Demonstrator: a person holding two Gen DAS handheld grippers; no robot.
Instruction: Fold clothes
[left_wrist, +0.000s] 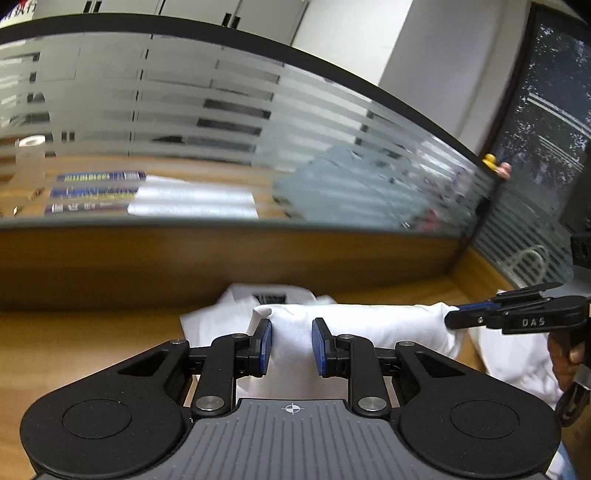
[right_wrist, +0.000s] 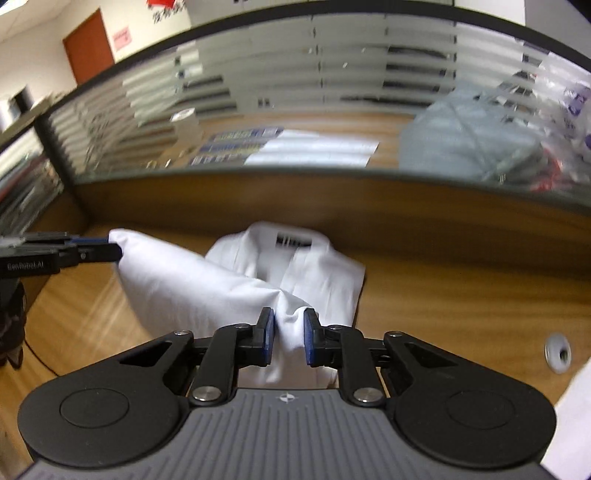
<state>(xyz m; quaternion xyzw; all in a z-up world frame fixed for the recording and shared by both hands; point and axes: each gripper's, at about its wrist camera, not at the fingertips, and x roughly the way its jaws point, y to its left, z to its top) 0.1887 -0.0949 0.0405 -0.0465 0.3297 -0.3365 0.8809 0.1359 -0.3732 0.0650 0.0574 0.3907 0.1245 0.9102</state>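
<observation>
A white shirt (left_wrist: 369, 325) lies on the wooden desk (left_wrist: 74, 350), its collar and dark label toward the partition. My left gripper (left_wrist: 291, 328) is shut on a bunched corner of the shirt's near edge, with fabric filling the gap between its blue pads (left_wrist: 264, 343). The right gripper (left_wrist: 454, 317) pinches the other corner, so the edge hangs stretched between the two above the desk. In the right wrist view the shirt (right_wrist: 184, 280) is doubled over toward the collar, the right gripper (right_wrist: 289, 321) is shut on a fold of it, and the left gripper (right_wrist: 114, 251) holds the far corner.
A wood-and-frosted-glass partition (left_wrist: 258, 166) closes the desk's far side and wraps round at both ends. A grey cable grommet (right_wrist: 557, 352) sits in the desk to the right. Papers and a grey garment show dimly behind the glass. A hand (left_wrist: 565, 358) holds the right gripper.
</observation>
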